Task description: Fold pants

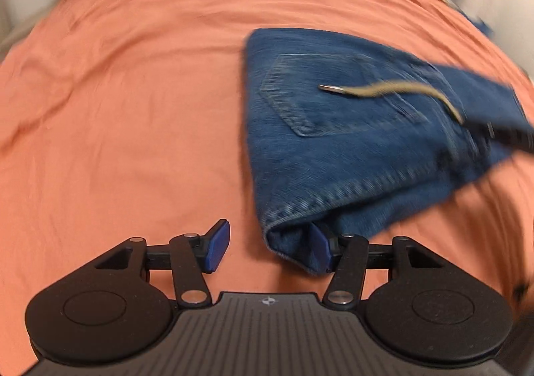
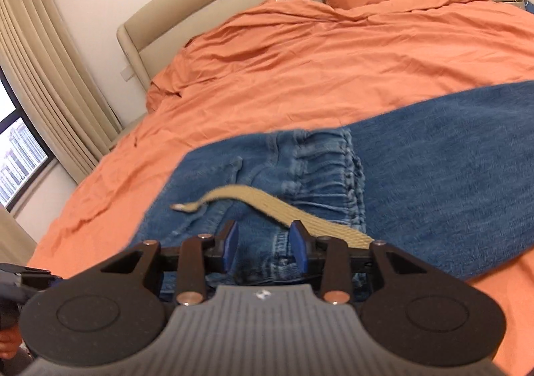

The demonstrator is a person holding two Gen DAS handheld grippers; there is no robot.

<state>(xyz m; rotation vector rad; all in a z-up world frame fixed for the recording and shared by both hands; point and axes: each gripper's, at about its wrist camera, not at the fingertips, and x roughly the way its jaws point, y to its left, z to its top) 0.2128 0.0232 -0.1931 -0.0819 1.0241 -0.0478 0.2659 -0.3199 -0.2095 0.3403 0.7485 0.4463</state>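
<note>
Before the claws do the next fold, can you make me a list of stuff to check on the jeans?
1. Jeans lying on the orange bed cover: ok.
2. Left claw holding the denim: not ok. Its jaws stand wide, and only one pad is against the folded edge.
3. Right claw gripping the waistband: cannot tell. Denim sits between its pads, but whether they press on it is unclear.
4. Tan belt tucked away: not ok. It trails loose across the jeans.
5. Folded edge neat: cannot tell, because the left view is blurred.
</note>
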